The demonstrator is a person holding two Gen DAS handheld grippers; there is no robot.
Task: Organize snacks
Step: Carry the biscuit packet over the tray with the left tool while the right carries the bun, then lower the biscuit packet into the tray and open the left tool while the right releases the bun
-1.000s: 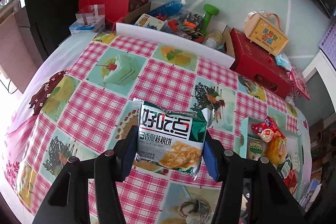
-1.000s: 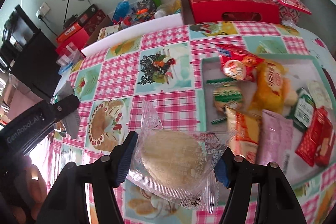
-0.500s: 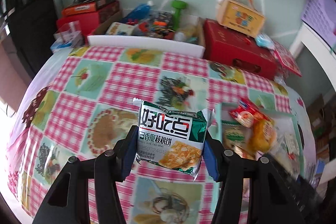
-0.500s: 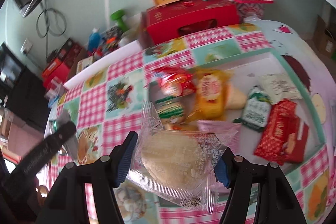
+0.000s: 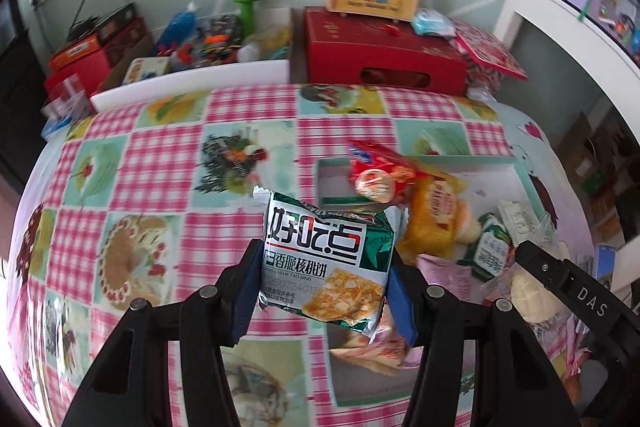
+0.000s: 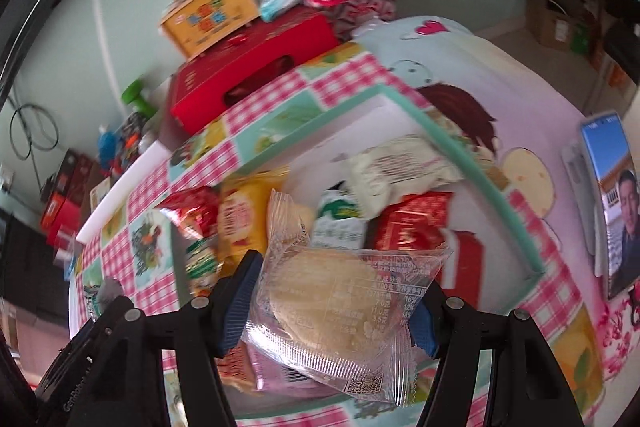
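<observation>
Two packets we're carrying: our left gripper is clamping the green walnut-biscuit pack, our right gripper is squeezing a clear-wrapped pastry, both hovering over the teal-rimmed snack tray

Two claws, two held snack packets, one tray.

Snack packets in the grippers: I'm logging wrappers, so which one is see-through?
The packet in the right gripper: the clear-wrapped round pastry shows through its wrapper. The left gripper holds an opaque green-and-white walnut cookie pack.
</observation>
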